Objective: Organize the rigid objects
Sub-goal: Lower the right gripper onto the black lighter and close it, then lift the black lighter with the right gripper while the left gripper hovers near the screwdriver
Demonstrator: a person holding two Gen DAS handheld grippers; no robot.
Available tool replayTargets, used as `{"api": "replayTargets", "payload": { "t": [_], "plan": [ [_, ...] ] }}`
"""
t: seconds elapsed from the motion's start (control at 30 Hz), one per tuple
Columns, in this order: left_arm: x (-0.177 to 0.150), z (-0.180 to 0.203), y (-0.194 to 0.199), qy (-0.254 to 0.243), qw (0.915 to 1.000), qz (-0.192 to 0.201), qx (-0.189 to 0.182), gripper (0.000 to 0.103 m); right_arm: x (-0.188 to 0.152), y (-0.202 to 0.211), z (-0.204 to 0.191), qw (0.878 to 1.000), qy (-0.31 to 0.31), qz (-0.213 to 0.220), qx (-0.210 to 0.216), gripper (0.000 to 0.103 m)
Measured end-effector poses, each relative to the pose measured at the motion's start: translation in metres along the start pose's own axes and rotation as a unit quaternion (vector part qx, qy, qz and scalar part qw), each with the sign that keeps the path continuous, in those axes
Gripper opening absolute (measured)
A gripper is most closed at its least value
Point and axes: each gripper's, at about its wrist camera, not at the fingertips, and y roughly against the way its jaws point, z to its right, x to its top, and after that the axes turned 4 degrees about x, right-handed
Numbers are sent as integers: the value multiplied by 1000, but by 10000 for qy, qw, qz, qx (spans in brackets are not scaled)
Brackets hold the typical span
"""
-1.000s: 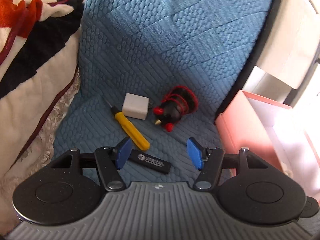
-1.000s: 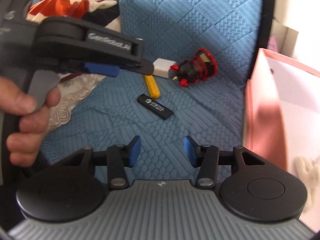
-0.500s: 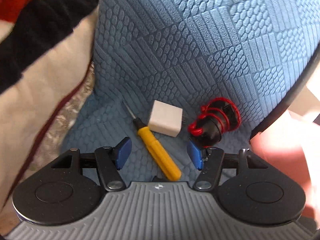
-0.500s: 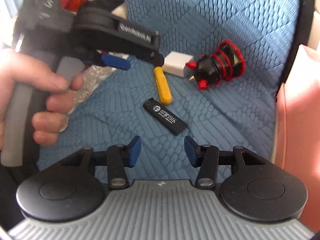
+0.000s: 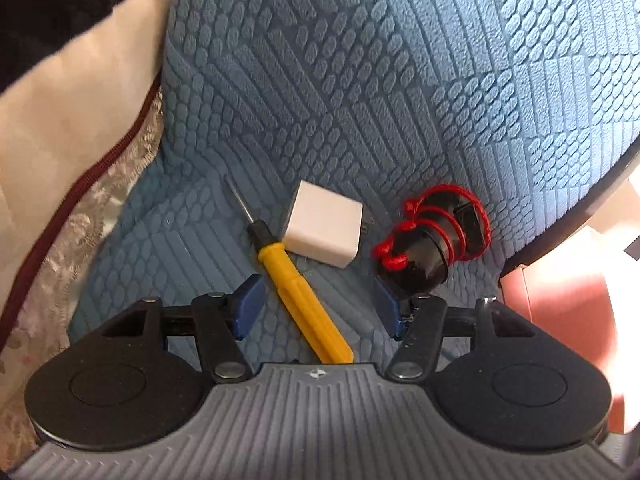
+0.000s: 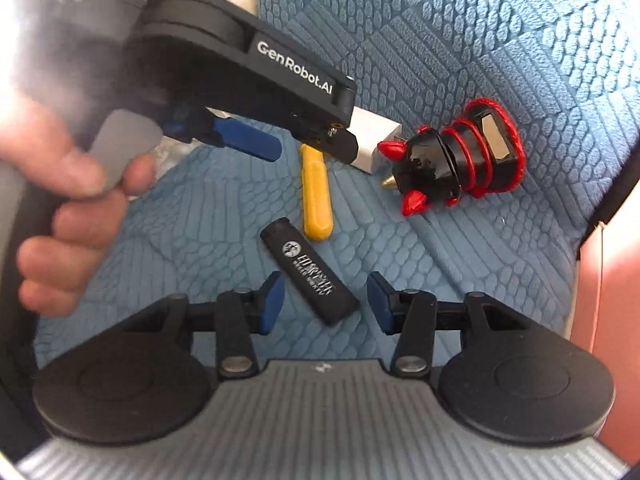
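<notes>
On a blue textured cushion [image 5: 400,100] lie a yellow-handled screwdriver [image 5: 298,292], a white charger cube [image 5: 324,230], a black toy wound with red cord [image 5: 432,244] and a black lighter [image 6: 310,270]. My left gripper [image 5: 318,306] is open, its jaws either side of the screwdriver handle, just above it. Its right pad is close to the toy. My right gripper [image 6: 324,300] is open with the lighter's near end between its jaws. The left gripper [image 6: 280,136] also shows in the right wrist view, over the screwdriver [image 6: 316,196], beside the charger [image 6: 374,142] and the toy [image 6: 460,152].
A pink box [image 5: 560,312] stands at the right edge of the cushion, also in the right wrist view [image 6: 608,320]. A cream and dark red patterned blanket [image 5: 60,180] lies along the left. A hand [image 6: 68,208] holds the left gripper's handle.
My left gripper has moved forward past the lighter to the screwdriver handle. My right gripper has moved forward until the lighter lies between its jaws. Both stay open.
</notes>
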Motion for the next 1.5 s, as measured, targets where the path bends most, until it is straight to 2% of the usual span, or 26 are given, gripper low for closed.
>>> {"api": "replayTargets", "payload": {
  "t": [0.23, 0.33, 0.6, 0.77, 0.83, 0.97, 1.03, 1.17, 1.2, 1.27, 1.5],
  "plan": [
    [-9, 6, -8, -93, 9999, -118, -18, 63, 0, -10, -6, 9997, 232, -68, 77, 43],
    [-11, 6, -10, -82, 9995, -225, -188, 60, -2, -10, -10, 9992, 386, -71, -8, 34],
    [-16, 10, -17, -112, 9992, -320, -203, 60, -9, 0, -9, 9993, 317, -154, -130, 29],
    [-19, 13, -22, -159, 9992, -302, -203, 54, -15, 9, -5, 9993, 183, -218, -252, 28],
    [-21, 15, -24, -195, 9991, -296, -220, 47, -19, 14, -3, 9991, 122, -238, -323, 28],
    [-27, 24, -24, -432, 9989, -183, -97, 39, -29, 25, -2, 9984, -20, -260, -498, 28],
    [-30, 24, -24, -368, 9990, -205, -130, 32, -34, 32, -3, 9980, -119, -272, -550, 27],
    [-36, 25, -18, -363, 9989, -255, -125, 25, -41, 38, -8, 9969, -177, -309, -697, 27],
    [-38, 25, -16, -371, 9989, -269, -125, 21, -43, 40, -10, 9967, -186, -327, -718, 27],
    [-42, 26, -11, -415, 9985, -309, -166, 6, -46, 43, -12, 9962, -188, -349, -782, 27],
    [-69, 25, 6, -458, 9979, -388, -246, 4, -61, 52, -23, 9943, -358, -380, -933, 27]
  ]
}}
